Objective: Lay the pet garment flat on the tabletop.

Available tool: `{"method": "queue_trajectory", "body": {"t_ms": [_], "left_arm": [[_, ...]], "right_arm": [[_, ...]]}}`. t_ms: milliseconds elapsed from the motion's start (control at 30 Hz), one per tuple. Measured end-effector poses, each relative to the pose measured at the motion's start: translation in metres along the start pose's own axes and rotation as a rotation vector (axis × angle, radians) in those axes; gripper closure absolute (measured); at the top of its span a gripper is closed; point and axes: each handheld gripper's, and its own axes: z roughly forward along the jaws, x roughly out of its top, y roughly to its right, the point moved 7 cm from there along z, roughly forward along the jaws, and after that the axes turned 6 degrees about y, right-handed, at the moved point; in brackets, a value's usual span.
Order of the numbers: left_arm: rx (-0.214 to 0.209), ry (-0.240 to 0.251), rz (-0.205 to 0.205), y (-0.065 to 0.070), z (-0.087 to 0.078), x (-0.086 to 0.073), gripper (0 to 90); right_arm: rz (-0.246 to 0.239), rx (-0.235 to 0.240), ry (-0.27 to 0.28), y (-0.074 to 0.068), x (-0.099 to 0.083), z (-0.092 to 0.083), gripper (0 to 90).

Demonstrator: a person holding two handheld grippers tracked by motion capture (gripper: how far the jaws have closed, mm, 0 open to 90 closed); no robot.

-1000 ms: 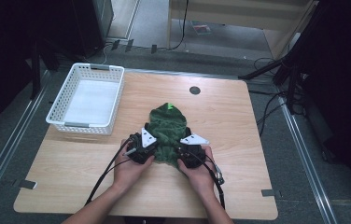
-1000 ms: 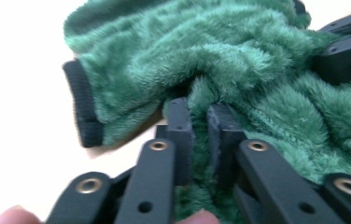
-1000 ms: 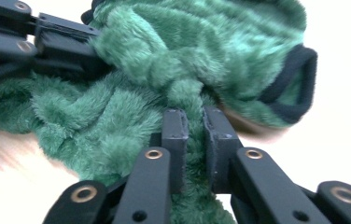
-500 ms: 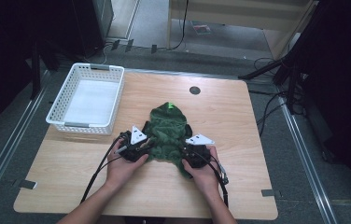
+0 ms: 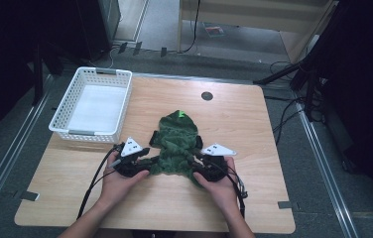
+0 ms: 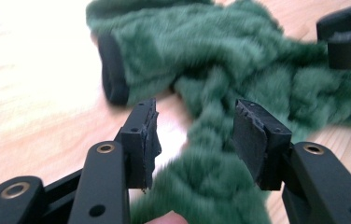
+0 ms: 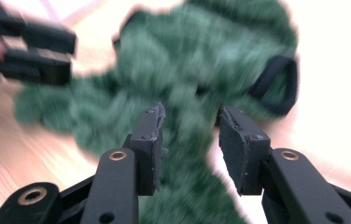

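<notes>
Green fuzzy garment (image 5: 175,144) lies flat mid-worktop (image 5: 254,198), dark green plush, small hooded piece with a bright green tab at the hood tip and black-trimmed openings at the sides. Hood end points away from the person, toward the far edge; long axis runs near-to-far. White slotted basket (image 5: 93,105) sits at the far left corner of the worktop, well apart from the garment, with a flat white sheet or liner on its bottom. Left tool (image 6: 194,135) has jaws spread wide, a strip of the near left hem lying between them, pads not closed on it. Right tool (image 7: 190,142) also spread wide, straddling the near right hem. A hand (image 5: 120,183) holds each tool.
</notes>
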Motion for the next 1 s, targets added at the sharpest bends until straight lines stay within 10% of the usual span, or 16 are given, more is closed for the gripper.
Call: {"method": "queue_trajectory", "body": {"t_ms": [267, 633, 867, 1000], "left_arm": [[-0.009, -0.009, 0.007, -0.005, -0.024, -0.024, 55.8], [-0.053, -0.043, 0.052, 0.004, -0.022, -0.031, 80.3], [-0.064, 0.035, 0.028, 0.002, -0.03, -0.028, 49.4], [-0.036, 0.087, -0.036, -0.006, -0.038, -0.024, 37.8]], "right_arm": [[0.022, 0.011, 0.006, 0.003, -0.023, -0.036, 61.5], [0.003, -0.03, -0.059, 0.006, -0.046, -0.022, 73.9], [0.005, 0.003, -0.037, 0.007, -0.044, -0.024, 66.2], [0.002, -0.012, 0.018, 0.009, -0.038, -0.03, 47.2]]}}
